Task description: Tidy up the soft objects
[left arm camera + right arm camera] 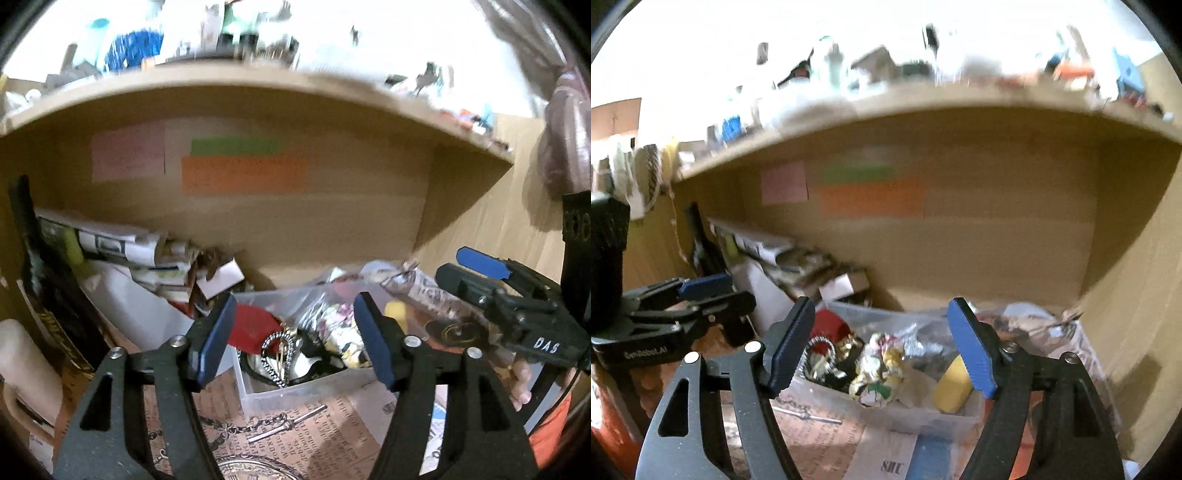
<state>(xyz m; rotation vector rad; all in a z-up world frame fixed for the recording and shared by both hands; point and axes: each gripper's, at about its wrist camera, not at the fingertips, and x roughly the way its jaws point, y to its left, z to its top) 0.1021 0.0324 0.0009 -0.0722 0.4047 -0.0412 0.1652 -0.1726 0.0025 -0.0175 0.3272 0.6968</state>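
A clear plastic box (295,391) sits on the desk under a wooden shelf. It holds a patterned soft toy (340,332), a red item (253,326), a yellow sponge-like piece (395,310) and a crinkled clear bag. My left gripper (295,343) is open and empty, just in front of the box. My right gripper (882,354) is open and empty, facing the same box (923,417) with the soft toy (882,369) and yellow piece (951,387) between its fingers in view. Each gripper shows in the other's view: the right one (480,269) and the left one (701,291).
A stack of papers, boxes and a white bag (140,266) lies left of the box. Coloured sticky notes (243,173) are on the shelf's back wall. Printed newspaper (280,435) covers the desk. The shelf's side wall (1137,280) stands at the right.
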